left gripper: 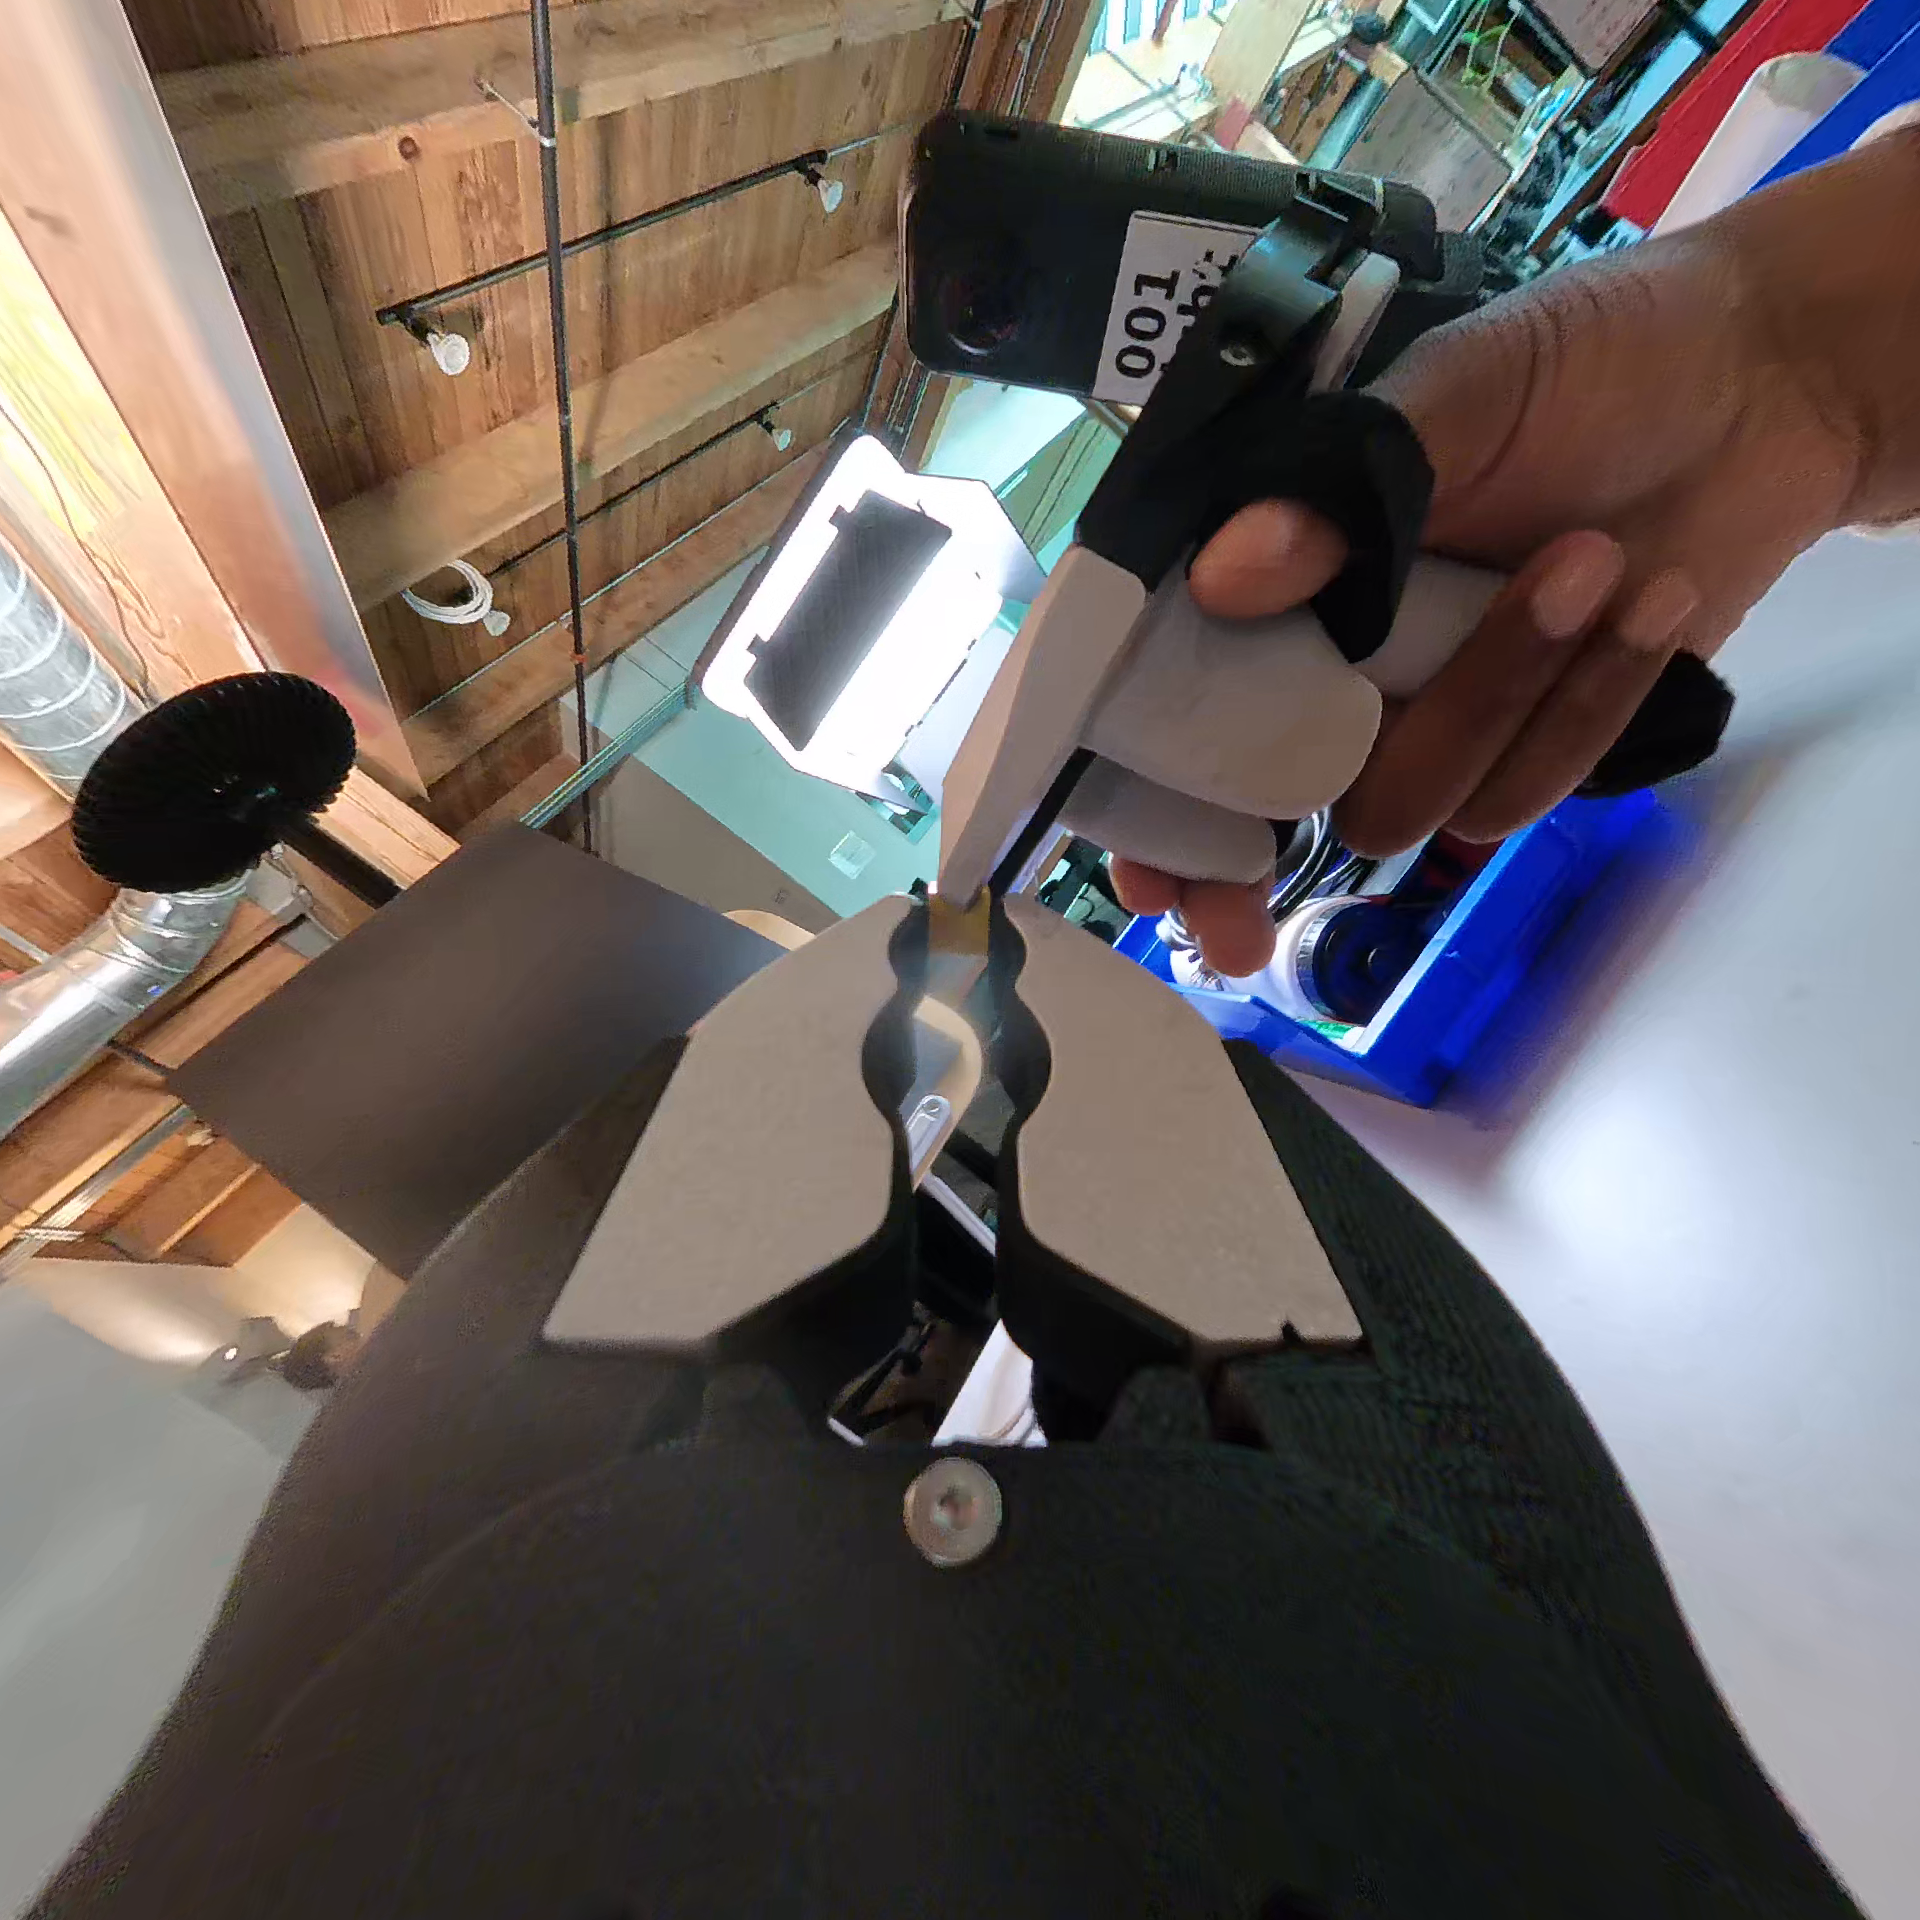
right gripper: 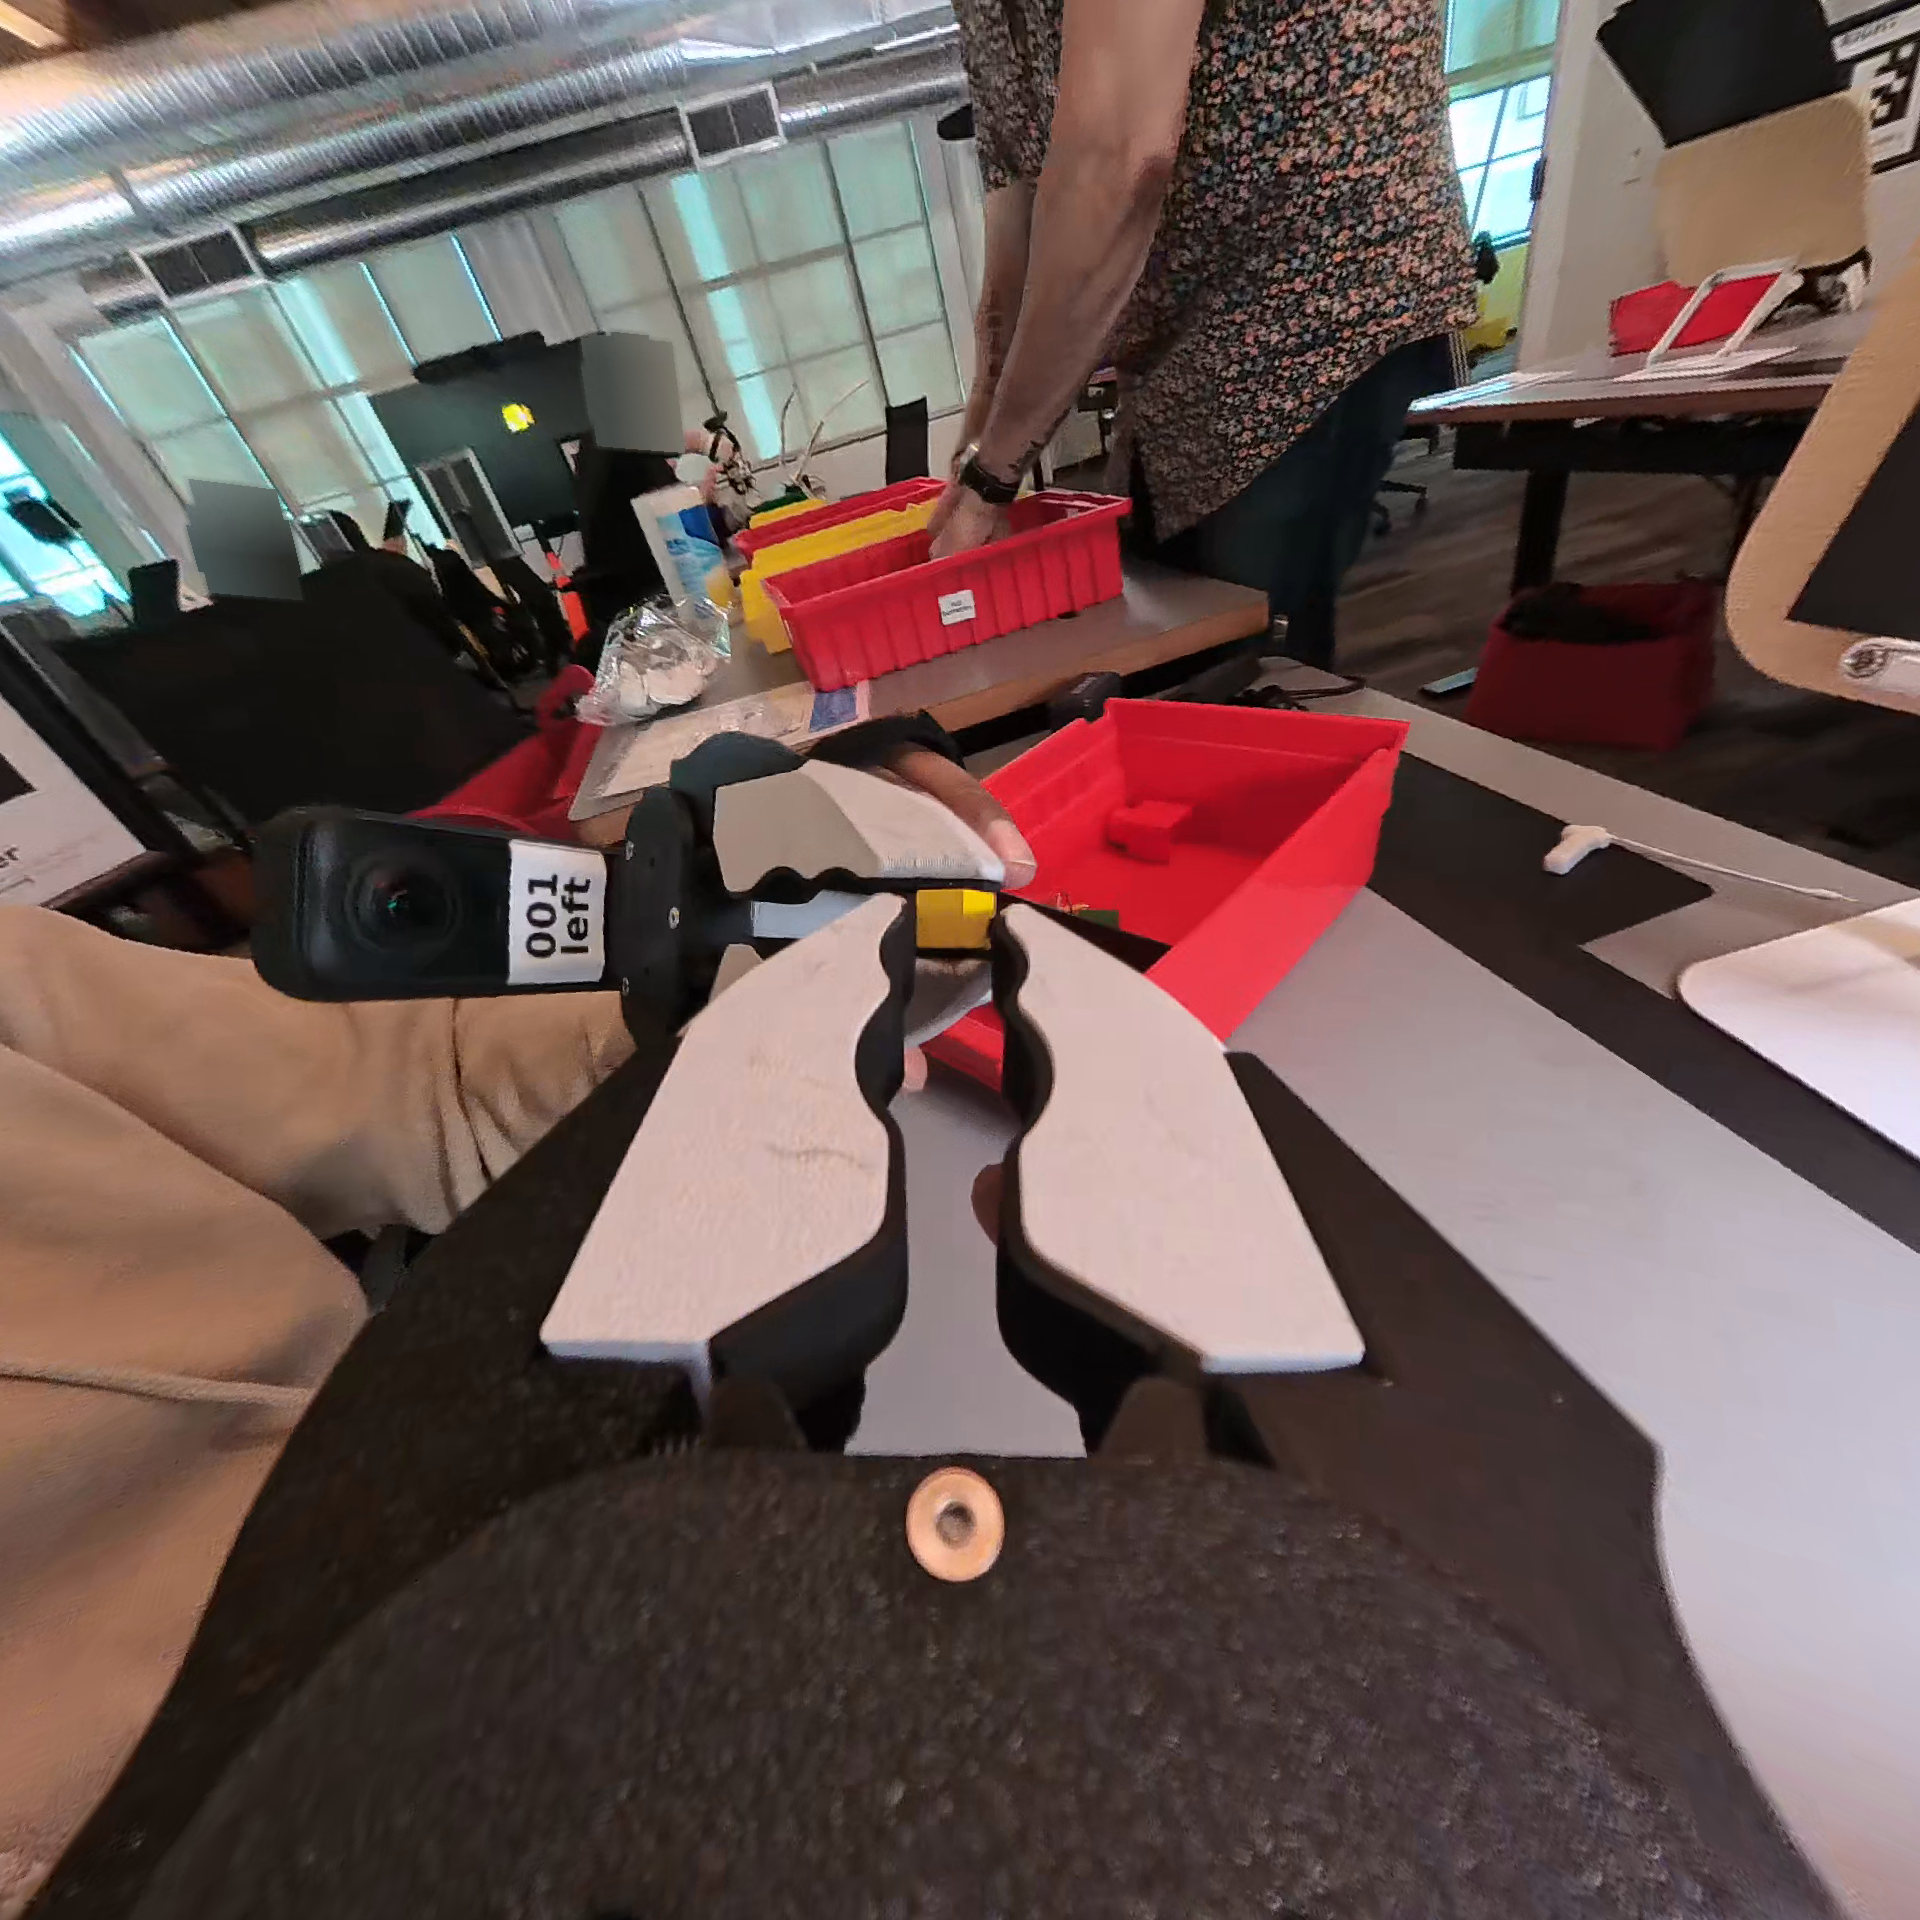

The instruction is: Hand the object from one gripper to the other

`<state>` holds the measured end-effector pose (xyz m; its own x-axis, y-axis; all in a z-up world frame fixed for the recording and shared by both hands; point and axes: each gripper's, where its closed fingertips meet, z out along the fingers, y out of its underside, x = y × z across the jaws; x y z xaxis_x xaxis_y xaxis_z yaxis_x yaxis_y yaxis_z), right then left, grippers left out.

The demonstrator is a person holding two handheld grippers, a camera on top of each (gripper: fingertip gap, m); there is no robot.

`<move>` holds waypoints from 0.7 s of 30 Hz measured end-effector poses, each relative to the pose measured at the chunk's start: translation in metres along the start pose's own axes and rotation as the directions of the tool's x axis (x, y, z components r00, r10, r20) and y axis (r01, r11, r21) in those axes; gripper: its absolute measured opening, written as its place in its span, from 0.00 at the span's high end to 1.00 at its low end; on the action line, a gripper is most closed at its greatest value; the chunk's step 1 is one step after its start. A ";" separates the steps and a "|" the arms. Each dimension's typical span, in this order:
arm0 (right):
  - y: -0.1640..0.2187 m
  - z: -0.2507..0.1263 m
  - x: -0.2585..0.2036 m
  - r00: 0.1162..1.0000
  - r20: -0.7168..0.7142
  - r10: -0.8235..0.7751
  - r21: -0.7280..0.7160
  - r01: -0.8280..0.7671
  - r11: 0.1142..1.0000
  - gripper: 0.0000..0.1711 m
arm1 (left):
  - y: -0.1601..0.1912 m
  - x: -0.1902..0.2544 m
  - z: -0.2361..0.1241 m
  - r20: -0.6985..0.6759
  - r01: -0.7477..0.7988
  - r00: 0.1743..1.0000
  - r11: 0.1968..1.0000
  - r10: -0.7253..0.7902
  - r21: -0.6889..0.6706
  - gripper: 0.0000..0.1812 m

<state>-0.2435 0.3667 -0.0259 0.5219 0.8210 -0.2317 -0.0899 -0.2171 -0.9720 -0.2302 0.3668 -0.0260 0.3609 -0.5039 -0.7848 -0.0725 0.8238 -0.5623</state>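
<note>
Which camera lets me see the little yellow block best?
The right wrist view: the yellow block shows its bright faces, pinched between both grippers' tips. The left wrist view shows only a thin yellow sliver between grey fingers.

An open-plan workshop or lab — exposed silver ducting [right gripper: 436,114] runs across the top above a wall of tall windows [right gripper: 727,281]. Worktables [right gripper: 1039,665] in mid-frame carry red parts bins [right gripper: 935,613], and the wooden beam ceiling [left gripper: 520,343] — upper left — holds track spotlights [left gripper: 449,351].
</note>
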 end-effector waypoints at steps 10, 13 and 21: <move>-0.018 -0.020 0.006 0.445 -0.328 -0.833 -0.218 0.822 0.525 0.94 | 0.001 -0.007 -0.004 -0.409 0.884 0.323 0.426 -0.854 -0.192 0.82; -0.006 -0.008 0.002 0.156 -0.301 -0.941 -0.342 0.903 0.259 0.94 | -0.002 0.003 -0.005 -0.449 0.890 0.211 0.361 -0.868 -0.279 0.83; 0.006 -0.001 0.002 0.296 -0.241 -0.924 -0.313 0.878 0.362 0.93 | 0.000 0.005 -0.008 -0.427 0.745 0.517 0.635 -0.742 -0.202 0.94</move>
<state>-0.2420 0.3668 -0.0320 0.4416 0.3167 0.8394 0.6909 0.4769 -0.5434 -0.2356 0.3628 -0.0318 -0.1571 -0.9826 -0.0995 0.0352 0.0951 -0.9948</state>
